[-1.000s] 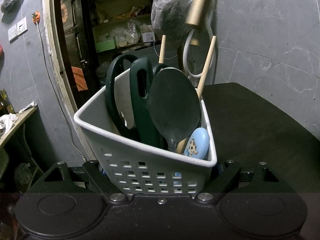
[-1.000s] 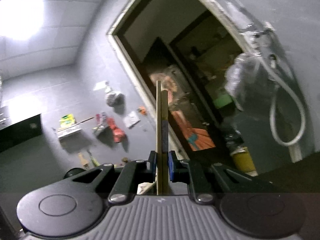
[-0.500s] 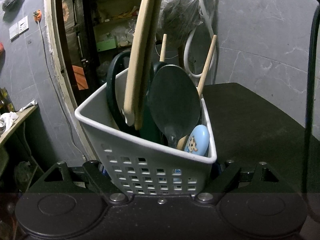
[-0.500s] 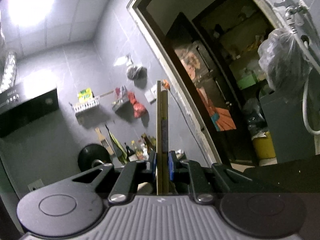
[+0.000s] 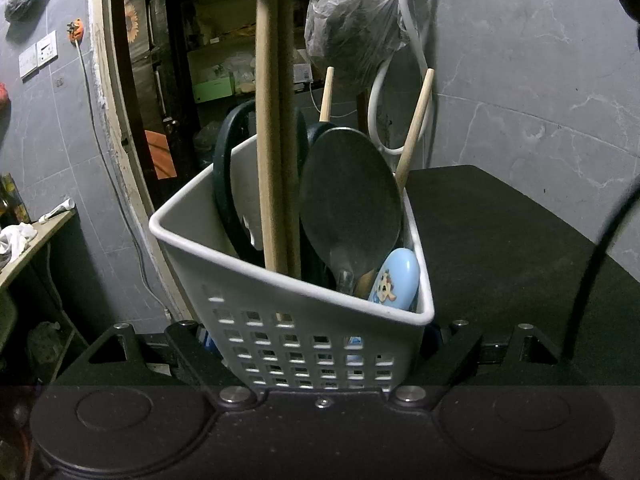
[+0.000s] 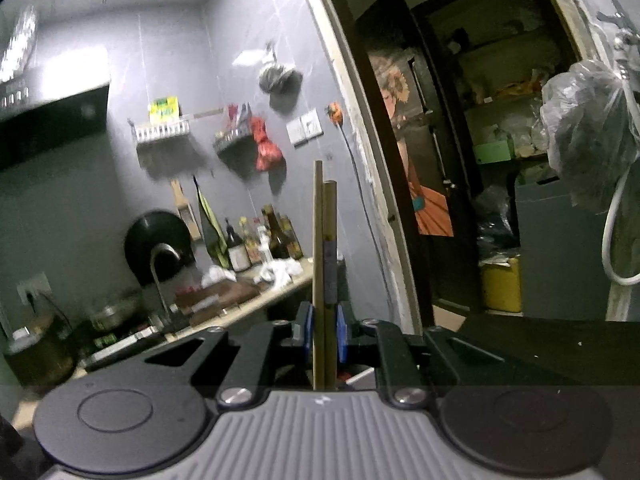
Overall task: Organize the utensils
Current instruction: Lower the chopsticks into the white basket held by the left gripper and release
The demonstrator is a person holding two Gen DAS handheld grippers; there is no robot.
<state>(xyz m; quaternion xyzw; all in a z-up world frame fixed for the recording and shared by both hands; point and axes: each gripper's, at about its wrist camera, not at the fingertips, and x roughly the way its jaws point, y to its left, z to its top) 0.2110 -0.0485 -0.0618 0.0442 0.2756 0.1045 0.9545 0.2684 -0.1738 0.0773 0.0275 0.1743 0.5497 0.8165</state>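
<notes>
The right gripper (image 6: 324, 330) is clenching a pair of wooden sticks (image 6: 324, 248), probably chopsticks, which are rising through the centre of the right wrist frame. In the left wrist frame those sticks (image 5: 276, 140) are now standing nearly upright, running from the top centre down into the basket (image 5: 312, 320), behind its front rim. A second ago they were only entering at the upper right, above the basket; half a second ago they were leaning in at a slant. So the drop-in is nearly done, and letting go looks like the next step. The left gripper (image 5: 320, 344) is grasping the basket at the lower centre, holding it steady. A dark spoon (image 5: 352, 204) is already sitting inside.
</notes>
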